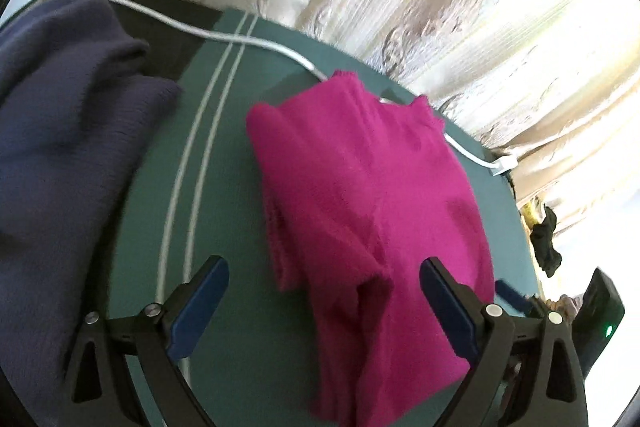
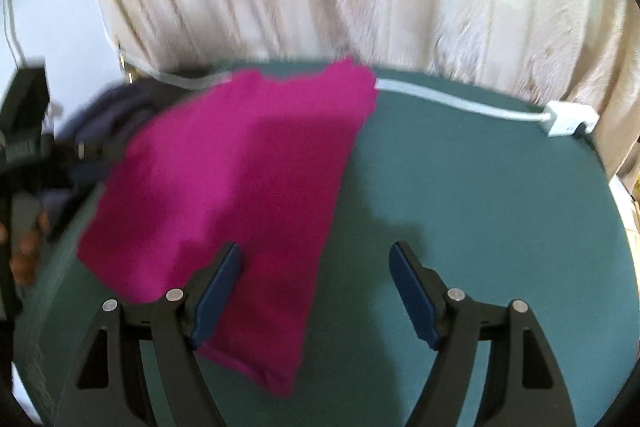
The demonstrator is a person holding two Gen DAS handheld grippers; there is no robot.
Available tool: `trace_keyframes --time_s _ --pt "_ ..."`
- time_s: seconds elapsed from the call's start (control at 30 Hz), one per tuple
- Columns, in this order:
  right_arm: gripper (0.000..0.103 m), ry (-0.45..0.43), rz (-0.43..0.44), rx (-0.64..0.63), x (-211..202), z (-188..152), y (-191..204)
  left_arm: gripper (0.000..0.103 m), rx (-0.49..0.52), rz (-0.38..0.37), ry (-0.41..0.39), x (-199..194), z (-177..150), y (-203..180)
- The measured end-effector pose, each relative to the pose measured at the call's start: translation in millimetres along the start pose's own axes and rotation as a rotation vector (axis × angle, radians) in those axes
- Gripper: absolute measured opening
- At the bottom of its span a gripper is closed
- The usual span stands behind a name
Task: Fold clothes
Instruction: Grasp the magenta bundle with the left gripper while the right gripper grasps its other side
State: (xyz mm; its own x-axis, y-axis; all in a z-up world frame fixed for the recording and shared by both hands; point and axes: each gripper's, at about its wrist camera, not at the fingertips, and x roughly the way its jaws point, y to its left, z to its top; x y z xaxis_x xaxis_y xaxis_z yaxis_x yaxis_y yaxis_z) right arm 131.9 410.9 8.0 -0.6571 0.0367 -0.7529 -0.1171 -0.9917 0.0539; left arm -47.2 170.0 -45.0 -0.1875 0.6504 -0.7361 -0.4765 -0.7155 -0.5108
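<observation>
Both of your claws stand wide and hold nothing: the magenta garment (image 1: 368, 211) lies on the green mat (image 1: 224, 187), long axis running straight ahead between the left gripper (image 1: 324, 295) fingers, while the right gripper (image 2: 316, 291) straddles only its near right edge.

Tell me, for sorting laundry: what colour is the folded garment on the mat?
Magenta pink garment; clearest in the left wrist view.

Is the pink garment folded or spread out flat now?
Folded. The pink garment lies as a compact layered bundle on the green mat, with doubled edges showing.
</observation>
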Motion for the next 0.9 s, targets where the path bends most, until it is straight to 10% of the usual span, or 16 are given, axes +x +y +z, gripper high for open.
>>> trace_keyframes --time_s 0.67,0.9 --pt "0.08 0.011 0.392 0.35 36.7 47.5 -83.1 0.101 -0.11 -0.292 0.084 45.9 52.7 18.5" --pt "0.077 0.058 0.461 0.343 75.9 60.0 -69.9 0.099 0.031 -0.298 0.13 57.2 51.0 -4.3"
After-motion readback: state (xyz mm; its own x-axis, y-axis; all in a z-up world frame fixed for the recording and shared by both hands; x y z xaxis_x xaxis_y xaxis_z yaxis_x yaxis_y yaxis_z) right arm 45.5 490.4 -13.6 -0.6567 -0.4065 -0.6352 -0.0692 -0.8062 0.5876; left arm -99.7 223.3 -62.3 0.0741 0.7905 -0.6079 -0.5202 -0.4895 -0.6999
